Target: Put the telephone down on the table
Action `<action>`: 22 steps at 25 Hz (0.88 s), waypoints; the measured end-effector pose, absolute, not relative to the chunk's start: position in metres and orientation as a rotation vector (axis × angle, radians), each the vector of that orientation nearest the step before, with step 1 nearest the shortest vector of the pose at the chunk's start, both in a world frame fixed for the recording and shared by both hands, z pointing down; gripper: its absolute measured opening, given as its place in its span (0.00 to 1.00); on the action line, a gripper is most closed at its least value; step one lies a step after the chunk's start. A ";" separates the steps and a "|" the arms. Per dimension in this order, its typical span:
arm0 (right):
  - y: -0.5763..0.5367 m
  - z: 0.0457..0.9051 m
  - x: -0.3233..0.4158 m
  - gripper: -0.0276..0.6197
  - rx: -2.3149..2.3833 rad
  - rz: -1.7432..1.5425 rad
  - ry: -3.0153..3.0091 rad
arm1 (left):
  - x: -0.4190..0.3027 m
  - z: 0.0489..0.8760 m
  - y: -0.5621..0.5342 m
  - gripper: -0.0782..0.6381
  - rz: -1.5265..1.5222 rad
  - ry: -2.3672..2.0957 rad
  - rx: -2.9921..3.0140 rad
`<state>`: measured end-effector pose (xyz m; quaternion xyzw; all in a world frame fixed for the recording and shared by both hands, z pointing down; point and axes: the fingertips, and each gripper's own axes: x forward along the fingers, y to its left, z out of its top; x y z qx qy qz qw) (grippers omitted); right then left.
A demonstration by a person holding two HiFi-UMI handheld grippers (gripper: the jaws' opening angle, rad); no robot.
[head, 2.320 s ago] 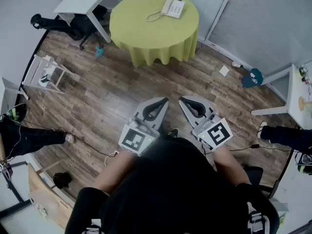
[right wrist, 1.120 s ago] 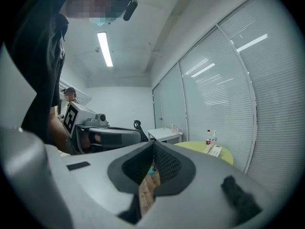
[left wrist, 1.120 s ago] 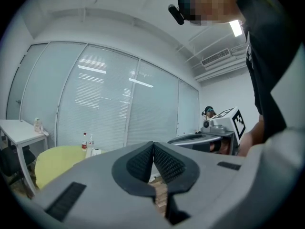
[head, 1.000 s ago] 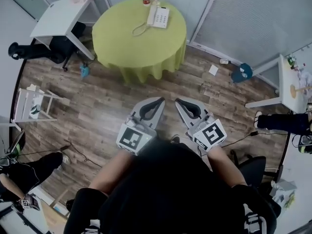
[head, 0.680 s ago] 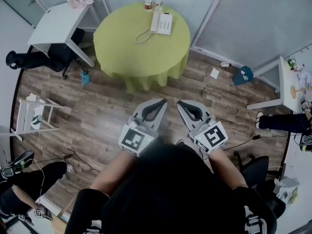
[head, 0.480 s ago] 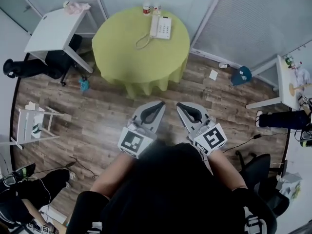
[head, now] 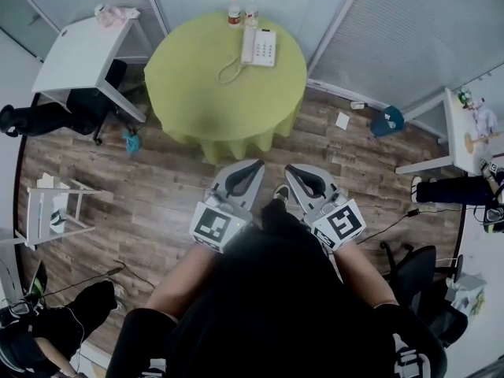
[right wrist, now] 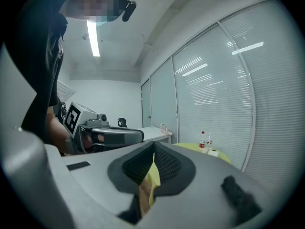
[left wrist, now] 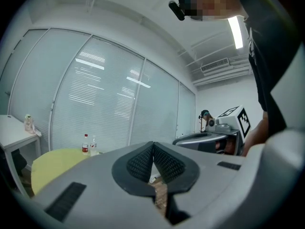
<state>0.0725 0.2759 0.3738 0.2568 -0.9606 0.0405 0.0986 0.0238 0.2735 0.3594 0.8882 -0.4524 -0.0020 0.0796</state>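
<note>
Head view: L tool & R tool both closed, empty; phone apparently on table.

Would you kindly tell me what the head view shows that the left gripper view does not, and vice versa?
Only the head view shows the telephone with its cord and the marker cube on the left tool. Only the left gripper view shows the ceiling light and that tool's pads pressed together, empty. Both show the yellow-green table, the two bottles and the right tool.
</note>
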 end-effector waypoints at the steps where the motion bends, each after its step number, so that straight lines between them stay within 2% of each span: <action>1: 0.271 0.375 0.072 0.07 0.761 0.121 -2.842 | 0.023 0.360 0.269 0.13 -0.005 -1.355 2.653; 22: 0.084 0.375 0.069 0.07 0.690 0.125 -2.898 | 0.024 0.364 0.089 0.13 0.065 -1.410 2.619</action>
